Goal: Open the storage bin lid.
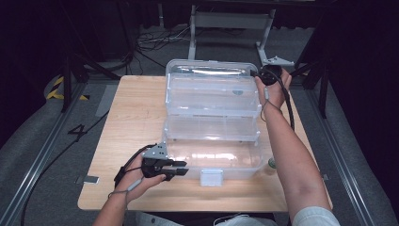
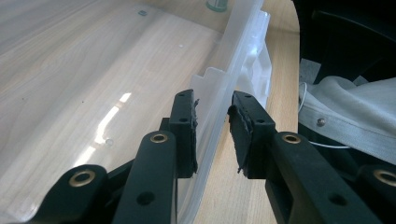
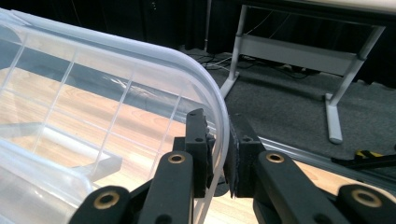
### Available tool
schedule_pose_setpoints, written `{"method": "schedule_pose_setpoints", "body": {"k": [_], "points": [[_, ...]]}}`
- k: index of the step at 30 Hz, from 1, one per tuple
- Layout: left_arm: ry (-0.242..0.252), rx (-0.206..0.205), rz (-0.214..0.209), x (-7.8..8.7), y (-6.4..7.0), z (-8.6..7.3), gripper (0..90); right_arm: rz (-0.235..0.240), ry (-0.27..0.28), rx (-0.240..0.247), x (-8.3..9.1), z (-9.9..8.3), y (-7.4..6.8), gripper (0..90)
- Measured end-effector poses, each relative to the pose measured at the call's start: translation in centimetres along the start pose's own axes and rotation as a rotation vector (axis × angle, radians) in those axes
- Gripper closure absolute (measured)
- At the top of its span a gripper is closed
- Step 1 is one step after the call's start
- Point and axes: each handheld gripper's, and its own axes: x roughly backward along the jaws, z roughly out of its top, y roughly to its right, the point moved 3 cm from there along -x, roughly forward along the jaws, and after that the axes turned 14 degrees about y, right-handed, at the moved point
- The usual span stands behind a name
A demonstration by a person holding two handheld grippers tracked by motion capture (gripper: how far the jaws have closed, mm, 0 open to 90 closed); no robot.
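We count one clear plastic box [image 1: 211, 122] standing open on one wooden surface [image 1: 131, 117], with three stepped tiers to it and one latch tab [image 1: 211, 177] at its near edge. We hold two grippers: the left gripper [image 1: 181, 169] and the right gripper [image 1: 256, 73]. One small green-topped item [image 1: 272, 163] sits beside the box.

A clear plastic box [image 1: 211, 122] stood open mid-desk [image 1: 131, 108]. The left claw [image 1: 182, 168] met its near wall by the near edge; the right claw [image 1: 255, 73] gripped its far right corner.
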Motion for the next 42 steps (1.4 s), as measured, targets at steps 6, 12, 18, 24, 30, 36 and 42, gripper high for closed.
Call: {"method": "schedule_pose_setpoints", "body": {"k": [6, 12, 18, 24, 30, 36, 42], "points": [[0.002, 0.004, -0.004, 0.0, 0.0, 0.0, 71.7, 0.023, 0.000, -0.019, -0.4, -0.4, 0.3, 80.8], [0.007, 0.006, -0.004, 0.0, 0.0, 0.0, 71.7, 0.029, -0.012, -0.032, -0.7, -0.9, 0.5, 81.0], [0.008, 0.008, -0.005, 0.0, 0.0, 0.0, 71.6, 0.031, -0.022, -0.040, -1.1, -1.3, 0.7, 81.1], [0.009, 0.009, -0.006, 0.0, -0.1, 0.0, 71.7, 0.035, -0.029, -0.046, -1.4, -1.6, 0.8, 81.1], [0.010, 0.010, -0.006, 0.0, -0.1, 0.0, 71.6, 0.038, -0.035, -0.059, -1.7, -1.9, 0.9, 81.1], [0.010, 0.011, -0.006, 0.0, -0.1, 0.0, 71.7, 0.042, -0.044, -0.067, -2.0, -2.4, 1.1, 81.0], [0.011, 0.012, -0.007, 0.0, -0.1, 0.0, 71.7, 0.048, -0.054, -0.076, -2.3, -2.8, 1.2, 80.9]]}}
